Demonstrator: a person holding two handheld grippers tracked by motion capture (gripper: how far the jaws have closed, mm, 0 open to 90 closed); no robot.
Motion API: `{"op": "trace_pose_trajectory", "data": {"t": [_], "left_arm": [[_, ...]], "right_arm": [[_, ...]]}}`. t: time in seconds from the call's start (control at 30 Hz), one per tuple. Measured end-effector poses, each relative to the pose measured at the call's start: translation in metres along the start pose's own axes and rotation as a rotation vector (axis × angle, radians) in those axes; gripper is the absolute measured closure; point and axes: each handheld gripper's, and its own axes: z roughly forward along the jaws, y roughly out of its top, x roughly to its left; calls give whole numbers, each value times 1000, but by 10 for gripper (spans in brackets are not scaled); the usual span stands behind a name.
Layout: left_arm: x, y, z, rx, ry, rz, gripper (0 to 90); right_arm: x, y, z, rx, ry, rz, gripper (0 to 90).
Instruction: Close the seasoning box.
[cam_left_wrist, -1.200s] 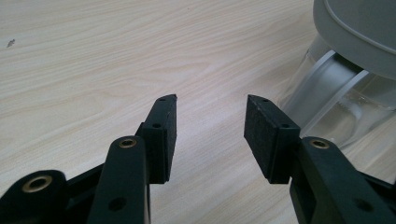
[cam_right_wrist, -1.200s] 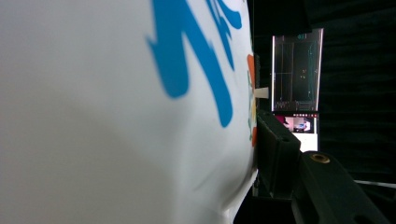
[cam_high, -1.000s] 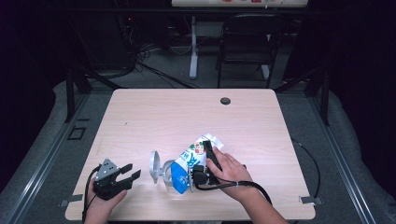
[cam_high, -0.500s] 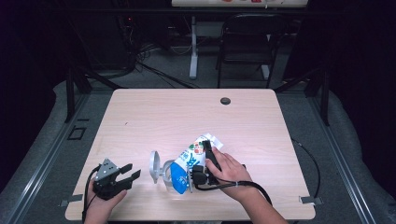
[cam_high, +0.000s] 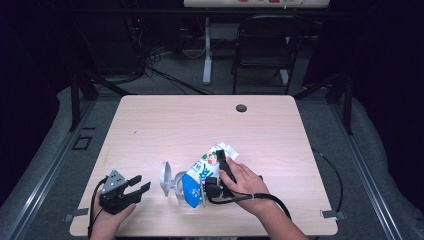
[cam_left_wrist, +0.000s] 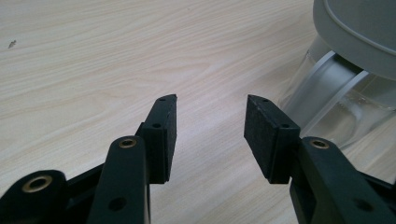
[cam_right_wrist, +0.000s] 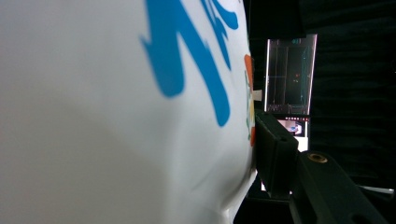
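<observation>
A white and blue printed bag lies tilted at the table's near middle, and my right gripper is shut on it with a hand wrapped around the gripper. In the right gripper view the bag is very close, and one black pad presses against its side. The bag's lower end meets a clear container whose grey lid stands up. My left gripper rests open near the front left, its jaws apart over bare wood, with the container just to their right.
The light wooden table has a black round grommet near its far edge. A black cable loops off the right edge. A dark chair and a desk leg stand beyond the table.
</observation>
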Motion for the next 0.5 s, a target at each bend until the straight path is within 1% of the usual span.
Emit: {"op": "trace_pose_trajectory", "data": {"t": [0.03,0.1,0.5], "left_arm": [[0,0,0,0,0,0,546],[0,0,0,1,0,0,546],[0,0,0,1,0,-2,546]], "right_arm": [[-1,1,-1,18,-3,-15,567],[0,0,0,1,-2,-3,567],[0,1,0,2,-4,-8,568]]}}
